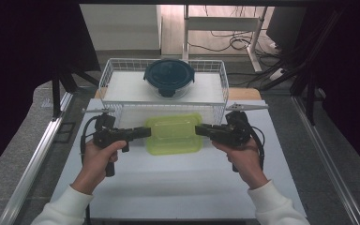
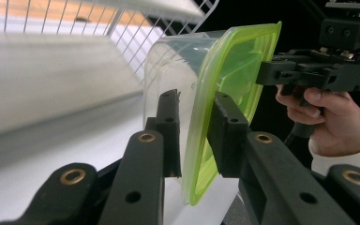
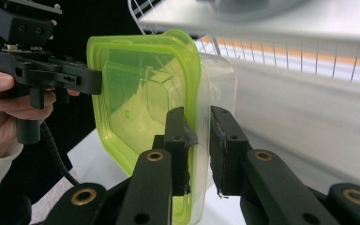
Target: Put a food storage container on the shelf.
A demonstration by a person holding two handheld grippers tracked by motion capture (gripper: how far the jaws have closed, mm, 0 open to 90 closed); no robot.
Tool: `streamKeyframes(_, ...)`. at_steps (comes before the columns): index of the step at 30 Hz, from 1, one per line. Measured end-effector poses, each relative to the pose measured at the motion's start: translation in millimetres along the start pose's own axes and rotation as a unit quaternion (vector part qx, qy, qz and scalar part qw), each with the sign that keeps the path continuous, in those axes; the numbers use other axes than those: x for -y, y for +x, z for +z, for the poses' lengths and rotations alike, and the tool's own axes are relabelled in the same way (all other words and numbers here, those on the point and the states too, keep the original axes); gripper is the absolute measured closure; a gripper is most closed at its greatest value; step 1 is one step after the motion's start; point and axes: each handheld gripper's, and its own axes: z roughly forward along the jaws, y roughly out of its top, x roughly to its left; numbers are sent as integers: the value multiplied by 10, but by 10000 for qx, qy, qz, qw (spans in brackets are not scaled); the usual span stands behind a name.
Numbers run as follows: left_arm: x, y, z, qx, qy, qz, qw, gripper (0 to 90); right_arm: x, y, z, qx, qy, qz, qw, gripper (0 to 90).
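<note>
L jaws: clamped on the rim/lid edge at one short end of the green-lid container (image 2: 225,89), one pad on the lid, one on the clear wall.
R jaws: same grip on the opposite short end; pads pinch lid + wall.
L gripper (image 1: 143,132): level, pointing in twd centre.
R gripper (image 1: 201,130): level, mirrors it.
Container pos: held betw. both grippers above the white table (image 1: 168,187), just in front of the wire basket (image 1: 122,65).
Handling (est.): looks empty, so light; thin clear plastic body, prob. flexes if squeezed; smooth lid, could slip. Best hold = stiff rim at both ends, keep level.
Round container (image 1: 169,77): dark lid, sits on the board inside basket, well apart from grippers.
Count: 2 grippers, 2 hands, 1 green-lid container, 1 round container, 1 basket.
</note>
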Motion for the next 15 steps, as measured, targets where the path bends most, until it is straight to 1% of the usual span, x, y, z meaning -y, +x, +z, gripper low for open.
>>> streamKeyframes(2,-85,-34,-27,-3,-30,61,10000,752,-89,25,-29,3,-36,-35,10000,772)
streamKeyframes(3,-129,-49,-40,-15,-33,109,9999,752,-173,49,-47,27,-67,-93,9999,772)
streamKeyframes(4,-173,-64,-56,-26,-36,160,9999,752,-173,49,-47,27,-67,-93,9999,772)
streamKeyframes(5,-215,-79,-68,-43,-49,193,9998,752,-252,64,-58,50,-88,-144,9998,772)
streamKeyframes(6,-255,-93,-77,-55,-66,221,9997,752,-252,64,-58,50,-88,-144,9998,772)
streamKeyframes(10,-408,-131,-114,-40,-102,283,9995,752,-397,73,-78,58,-158,-191,9997,772)
streamKeyframes(11,-446,-141,-122,-35,-115,299,9995,751,-463,81,-91,60,-195,-217,9996,772)
streamKeyframes(12,-485,-154,-127,-45,-129,305,9994,751,-463,81,-91,60,-195,-217,9996,772)
streamKeyframes(14,-566,-173,-145,-55,-141,350,9993,750,-526,89,-103,69,-229,-247,9994,772)
streamKeyframes(15,-609,-182,-153,-68,-149,366,9992,751,-587,90,-111,59,-260,-240,9994,771)
